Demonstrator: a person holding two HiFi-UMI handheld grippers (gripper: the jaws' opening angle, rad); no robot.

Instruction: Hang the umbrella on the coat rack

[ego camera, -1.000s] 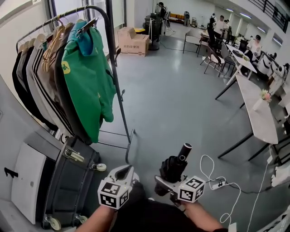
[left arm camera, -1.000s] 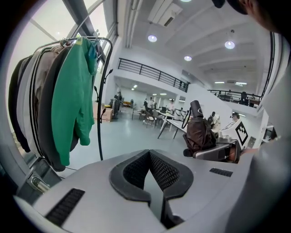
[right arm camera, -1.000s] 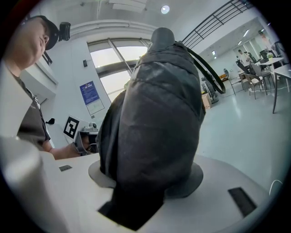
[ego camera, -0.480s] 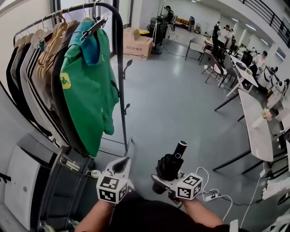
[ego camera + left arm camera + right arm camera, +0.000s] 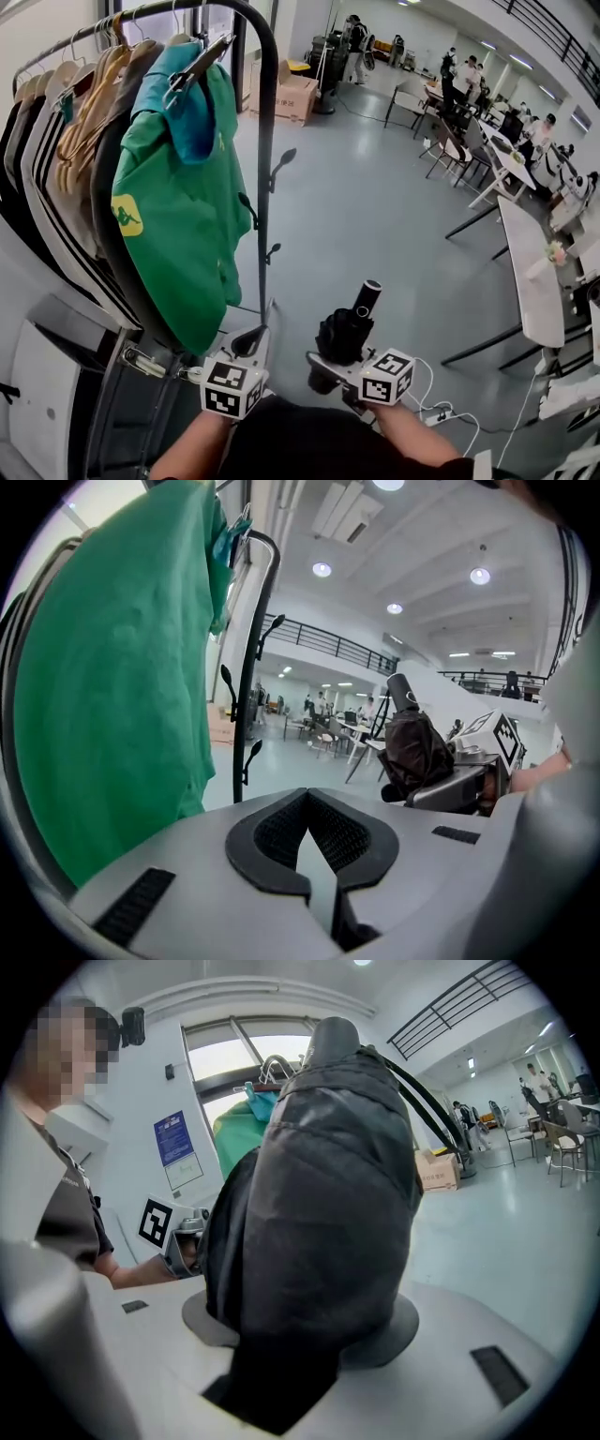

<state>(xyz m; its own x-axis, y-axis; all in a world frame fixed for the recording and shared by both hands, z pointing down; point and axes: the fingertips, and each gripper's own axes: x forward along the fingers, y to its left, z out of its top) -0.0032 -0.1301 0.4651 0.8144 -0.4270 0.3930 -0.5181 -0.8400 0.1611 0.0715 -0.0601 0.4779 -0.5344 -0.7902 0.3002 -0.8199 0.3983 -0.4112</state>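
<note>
Coat rack (image 5: 265, 141) nearer; right gripper (image 5: 330, 364) jaws clench umbrella (image 5: 345, 330), left gripper (image 5: 309, 832) jaws, in its view, closed empty.

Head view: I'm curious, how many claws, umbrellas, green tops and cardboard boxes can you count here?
Claws: 2, the left claw and the right claw
Umbrella: 1
Green top: 1
Cardboard box: 1
Total: 5
</note>
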